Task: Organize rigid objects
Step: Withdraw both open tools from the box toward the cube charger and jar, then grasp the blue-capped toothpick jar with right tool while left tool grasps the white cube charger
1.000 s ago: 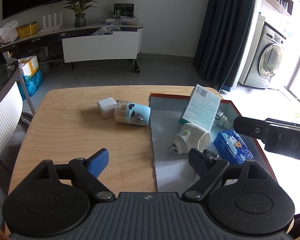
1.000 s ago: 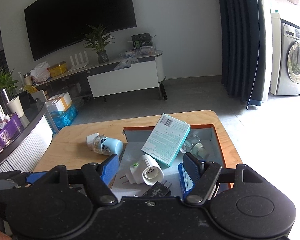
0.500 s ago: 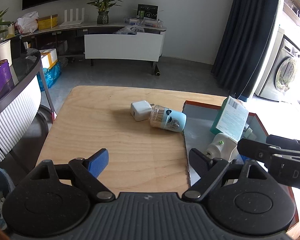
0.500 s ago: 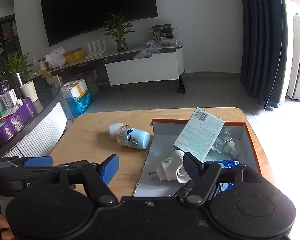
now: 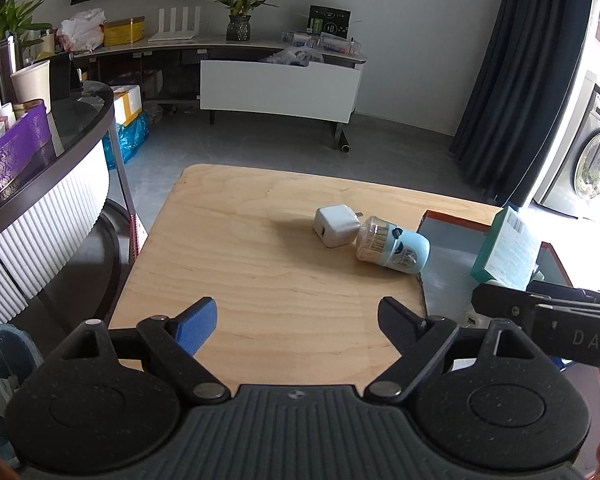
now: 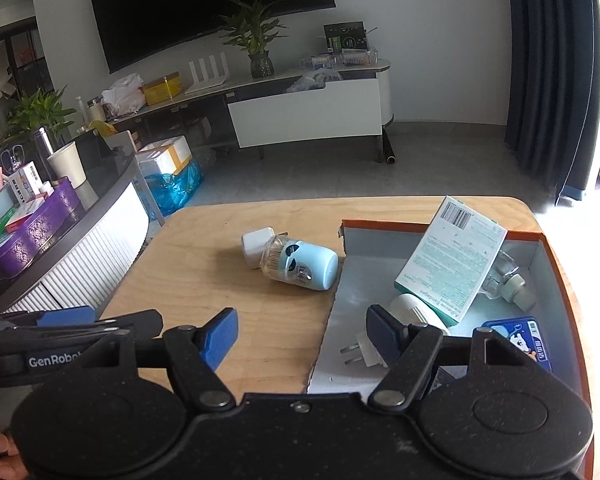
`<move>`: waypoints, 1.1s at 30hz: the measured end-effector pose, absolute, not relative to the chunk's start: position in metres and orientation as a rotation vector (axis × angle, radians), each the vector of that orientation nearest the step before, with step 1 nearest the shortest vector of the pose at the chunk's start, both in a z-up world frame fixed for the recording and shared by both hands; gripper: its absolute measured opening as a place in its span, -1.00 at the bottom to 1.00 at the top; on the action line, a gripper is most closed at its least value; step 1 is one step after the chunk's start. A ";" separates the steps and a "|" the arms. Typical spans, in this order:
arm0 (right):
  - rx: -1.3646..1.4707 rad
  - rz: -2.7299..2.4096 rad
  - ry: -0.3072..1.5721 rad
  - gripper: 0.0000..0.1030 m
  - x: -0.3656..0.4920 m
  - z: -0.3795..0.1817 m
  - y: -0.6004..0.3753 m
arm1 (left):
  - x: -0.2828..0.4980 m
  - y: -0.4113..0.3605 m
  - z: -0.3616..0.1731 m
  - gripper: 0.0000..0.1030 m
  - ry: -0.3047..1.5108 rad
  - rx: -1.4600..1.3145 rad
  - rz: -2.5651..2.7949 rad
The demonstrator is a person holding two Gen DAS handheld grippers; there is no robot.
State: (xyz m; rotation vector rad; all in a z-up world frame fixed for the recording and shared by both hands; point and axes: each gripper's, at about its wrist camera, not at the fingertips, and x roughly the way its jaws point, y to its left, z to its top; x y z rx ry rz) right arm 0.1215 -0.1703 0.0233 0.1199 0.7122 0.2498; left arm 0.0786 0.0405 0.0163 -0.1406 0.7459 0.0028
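Presently on the wooden table: one white charger cube touching one blue-capped bottle lying on its side, both just left of one orange-rimmed box. Inside the box: one teal carton (barcode, print too small to read), one white plug adapter, one blue tin, one clear bottle. Left gripper and right gripper both gape empty, well short of charger and bottle. Casings read "GenRobo", "DAS".

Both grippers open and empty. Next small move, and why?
Probably ease the left gripper forward to the white charger. It and the blue-capped jar lie outside the tray, touching each other; the charger lies nearer the left side.
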 end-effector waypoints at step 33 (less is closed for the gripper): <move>0.161 0.065 0.853 0.78 0.255 -0.043 -0.112 | 0.128 0.076 -0.010 0.75 0.770 -0.158 -0.004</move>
